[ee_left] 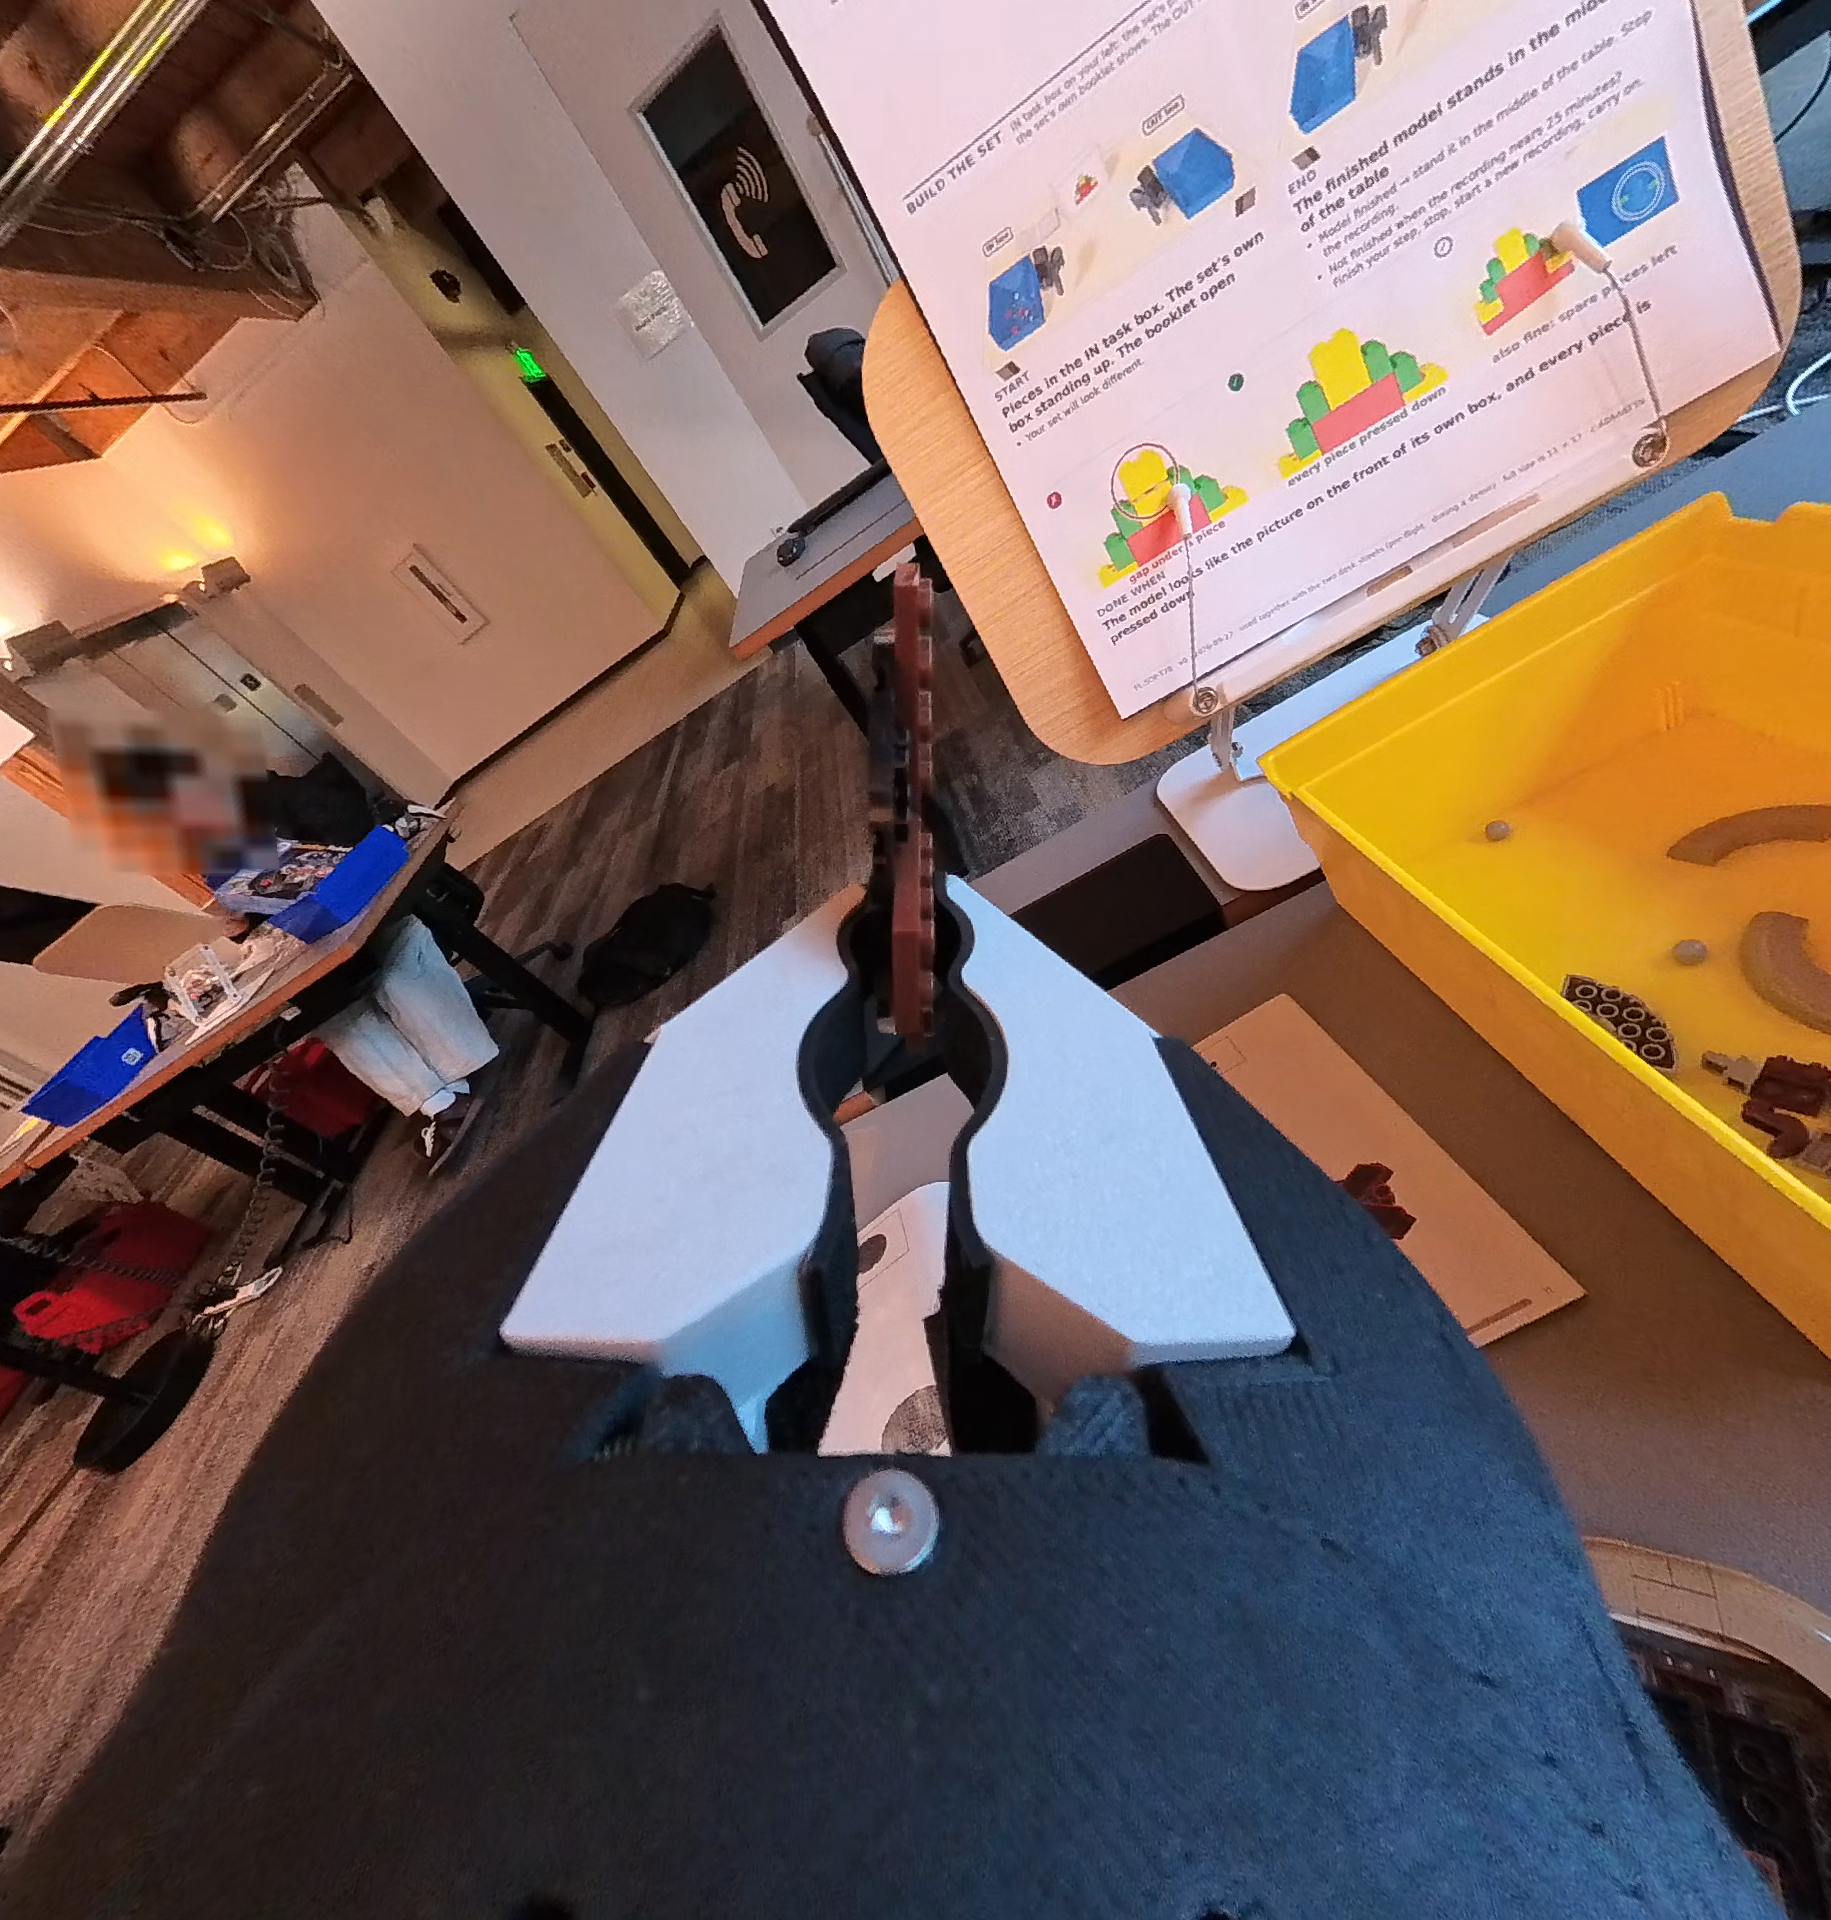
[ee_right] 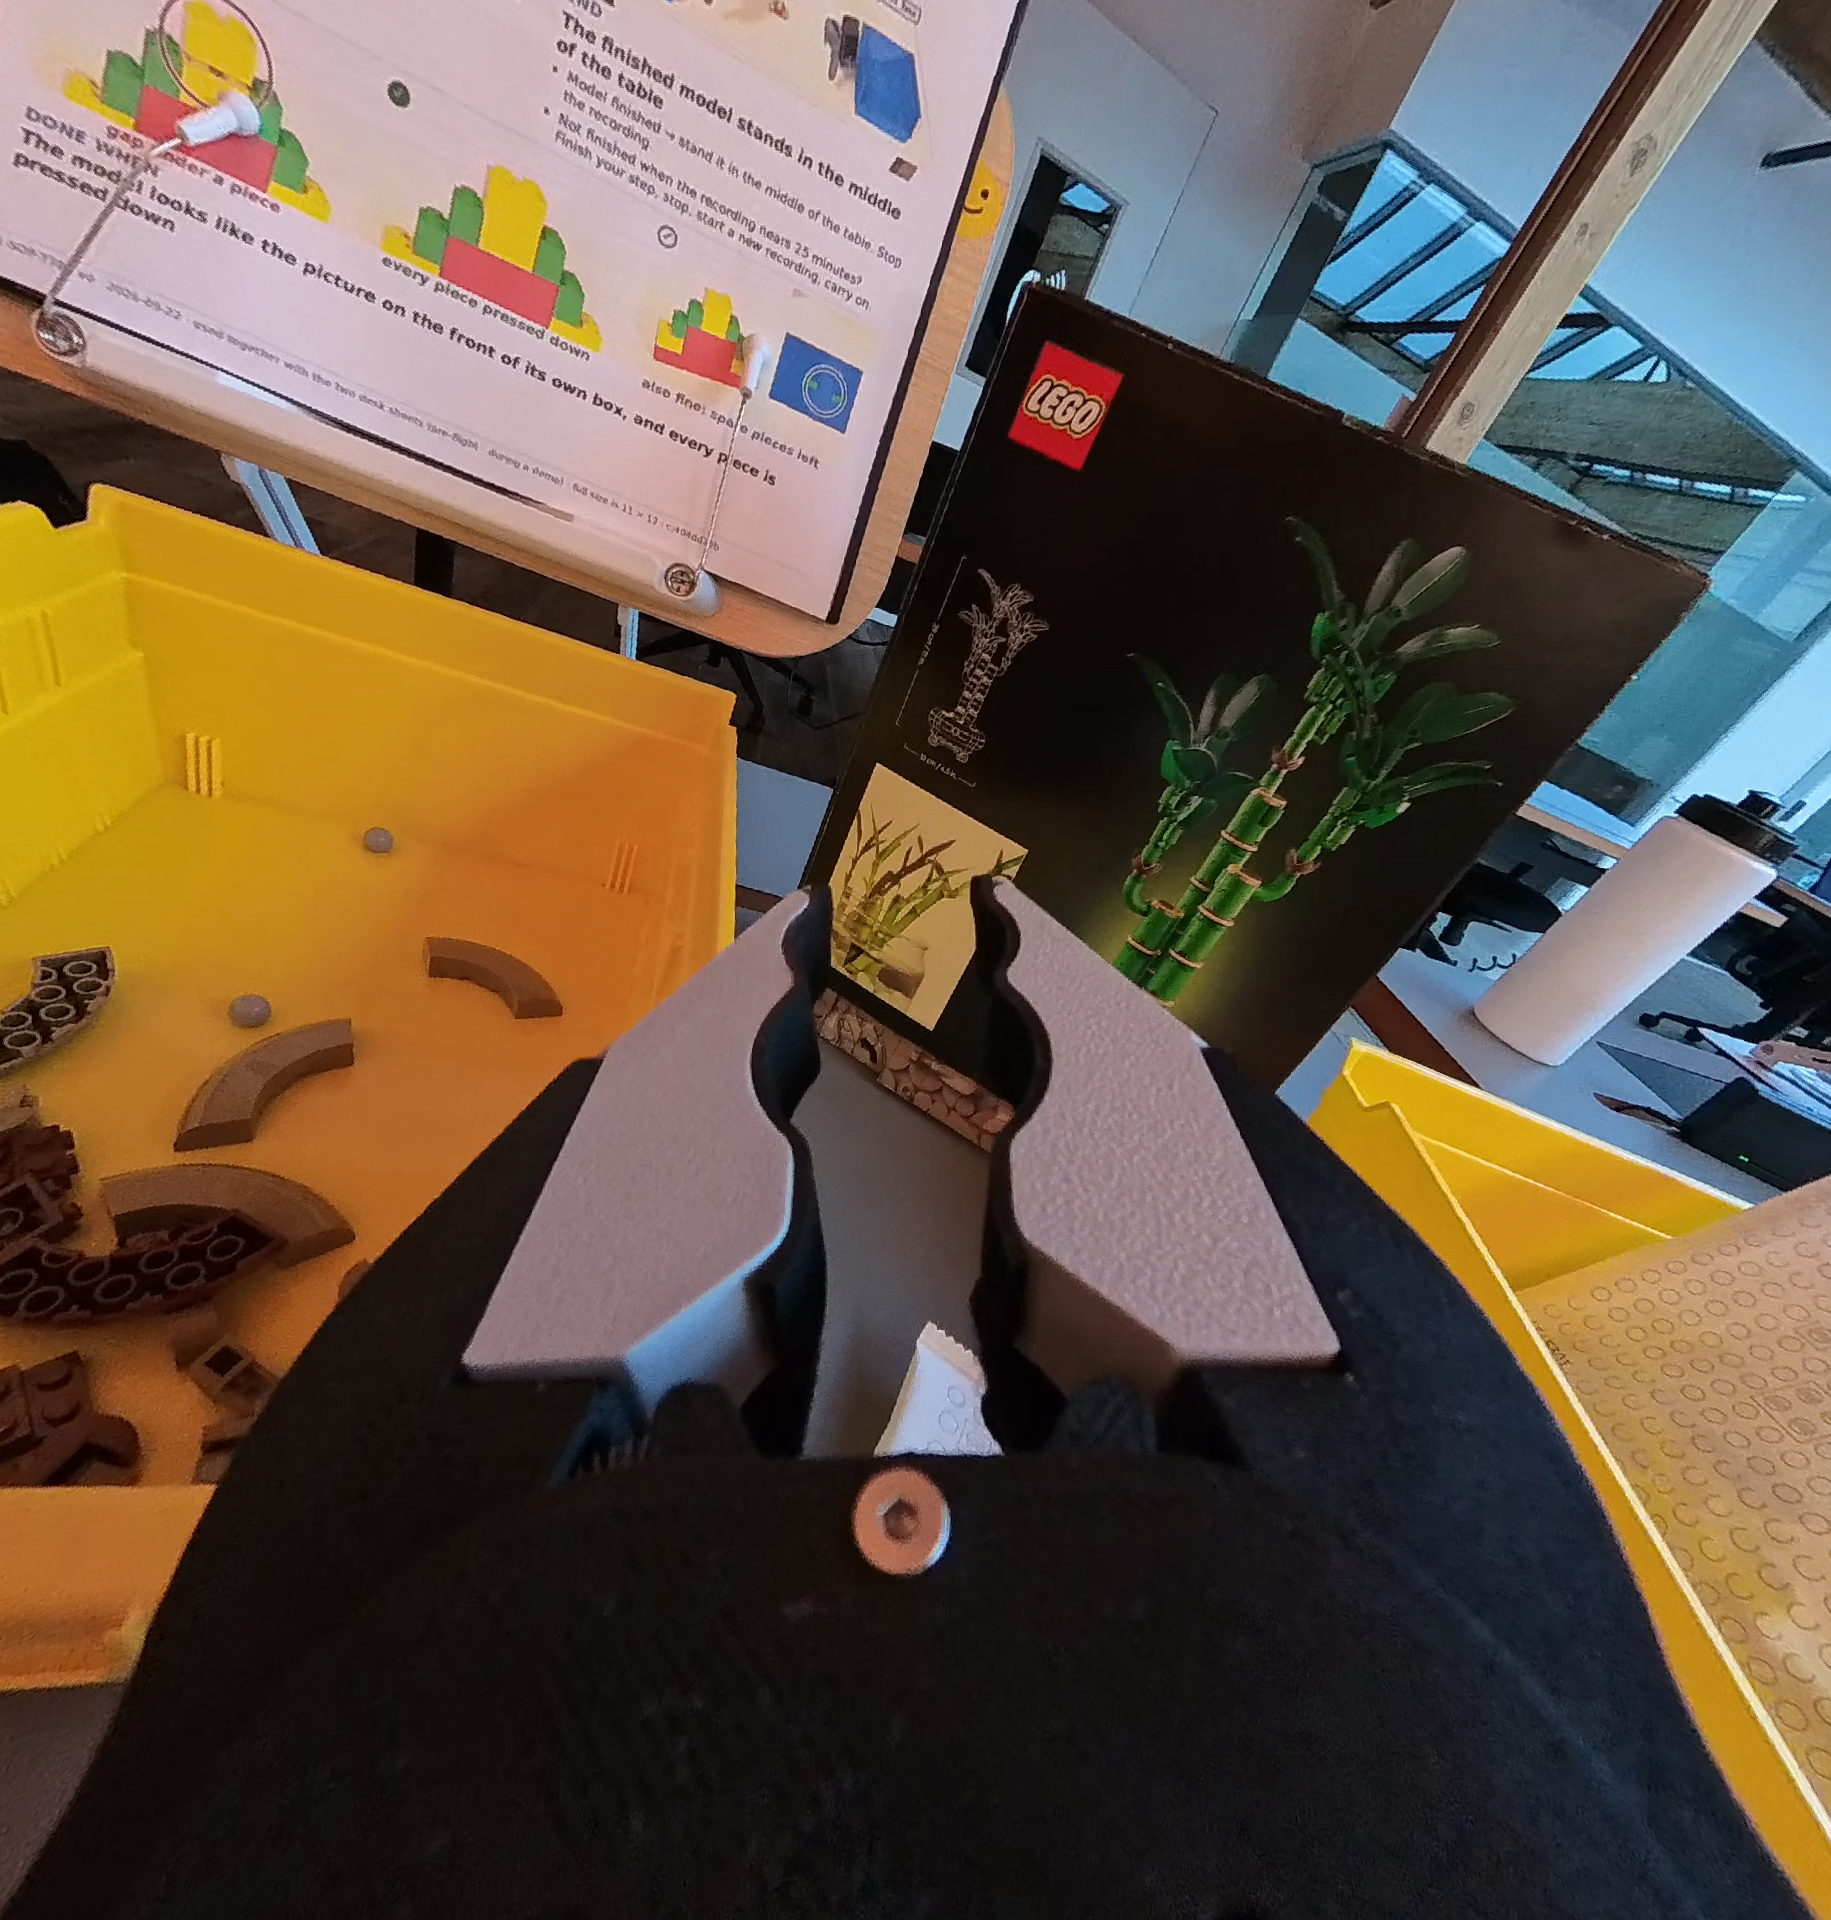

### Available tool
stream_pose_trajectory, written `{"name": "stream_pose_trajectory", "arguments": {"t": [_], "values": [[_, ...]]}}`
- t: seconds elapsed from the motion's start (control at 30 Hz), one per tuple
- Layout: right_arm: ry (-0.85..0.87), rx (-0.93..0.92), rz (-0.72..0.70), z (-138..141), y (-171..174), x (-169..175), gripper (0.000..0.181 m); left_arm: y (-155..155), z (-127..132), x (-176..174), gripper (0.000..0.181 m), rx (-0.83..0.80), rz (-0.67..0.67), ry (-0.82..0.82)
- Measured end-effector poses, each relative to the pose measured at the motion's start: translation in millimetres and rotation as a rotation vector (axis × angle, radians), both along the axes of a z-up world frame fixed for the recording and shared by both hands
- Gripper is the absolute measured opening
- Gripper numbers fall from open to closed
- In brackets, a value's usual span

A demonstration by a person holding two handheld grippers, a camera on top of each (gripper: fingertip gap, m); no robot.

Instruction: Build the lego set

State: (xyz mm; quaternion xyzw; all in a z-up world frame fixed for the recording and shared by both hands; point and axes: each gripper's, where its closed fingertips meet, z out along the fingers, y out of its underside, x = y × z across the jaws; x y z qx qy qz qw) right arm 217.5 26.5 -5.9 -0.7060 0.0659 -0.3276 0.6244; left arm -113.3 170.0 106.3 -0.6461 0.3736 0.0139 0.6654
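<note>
My left gripper (ee_left: 906, 914) is shut on a flat reddish-brown lego assembly (ee_left: 912, 790) with dark pieces on one side; it stands edge-on and sticks up past the fingertips, held in the air. A yellow bin (ee_left: 1513, 821) to its right holds loose brown and tan curved pieces (ee_left: 1794, 977). In the right wrist view my right gripper (ee_right: 900, 914) is open and empty, above the table between that yellow bin (ee_right: 371, 727) and the set's black box (ee_right: 1254, 727). Several dark brown curved plates (ee_right: 111, 1273) and tan arches (ee_right: 267, 1075) lie in the bin.
An instruction sheet on a wooden stand (ee_left: 1337, 343) rises behind the bin. A second yellow bin (ee_right: 1493, 1195) with a patterned paper bag (ee_right: 1742, 1403) sits at right. A tan card (ee_left: 1410, 1174) with a dark brown piece (ee_left: 1373, 1195) lies on the table. A white bottle (ee_right: 1628, 935) stands far right. Some 40 cm of space lies between my two pairs of fingers.
</note>
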Motion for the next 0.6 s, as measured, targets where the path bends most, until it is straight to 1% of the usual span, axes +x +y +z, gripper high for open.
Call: {"name": "stream_pose_trajectory", "arguments": {"t": [0.23,0.6], "values": [[-0.008,0.003,0.005,1,0,-1,0.025,1,1,-2,0.006,-0.001,0.006,-0.003],[-0.039,0.031,0.032,11,-1,-9,0.026,1,-4,1,0.006,-0.009,0.007,0.018]]}}
